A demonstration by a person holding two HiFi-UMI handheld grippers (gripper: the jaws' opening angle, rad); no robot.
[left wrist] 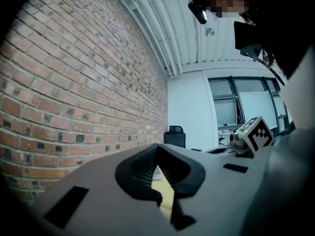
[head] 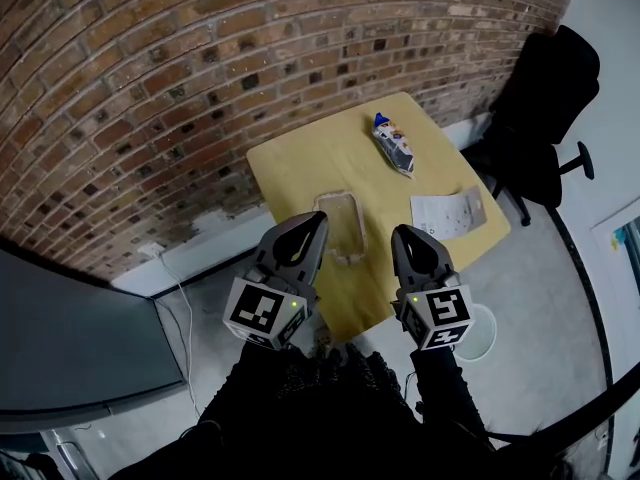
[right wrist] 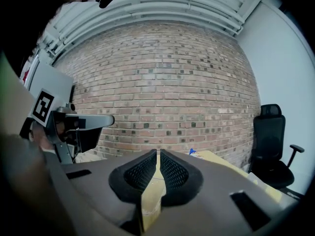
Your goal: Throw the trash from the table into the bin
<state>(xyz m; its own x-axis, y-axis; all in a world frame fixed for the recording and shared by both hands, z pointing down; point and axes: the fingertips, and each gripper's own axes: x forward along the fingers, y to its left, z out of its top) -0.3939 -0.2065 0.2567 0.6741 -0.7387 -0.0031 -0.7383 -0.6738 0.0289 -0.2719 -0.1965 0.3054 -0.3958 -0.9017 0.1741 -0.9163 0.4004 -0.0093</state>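
A small yellow table point(head: 300, 168) stands against the brick wall. On it lie a crumpled wrapper with a blue end point(head: 393, 144), a clear plastic tray point(head: 340, 226) and a white paper sheet point(head: 447, 213). A white round bin point(head: 477, 334) sits on the floor by the table's near right corner. My left gripper point(head: 314, 222) is shut and empty, its tips over the near edge beside the clear tray. My right gripper point(head: 403, 234) is shut and empty too, just right of the tray. In the right gripper view the jaws point(right wrist: 158, 152) meet, with the blue wrapper end point(right wrist: 192, 152) beyond.
A black office chair point(head: 545, 108) stands at the table's far right. A white cable point(head: 180, 308) runs down the wall to the floor at left, beside a dark panel point(head: 70, 348). The left gripper view shows closed jaws point(left wrist: 157, 149) and the brick wall.
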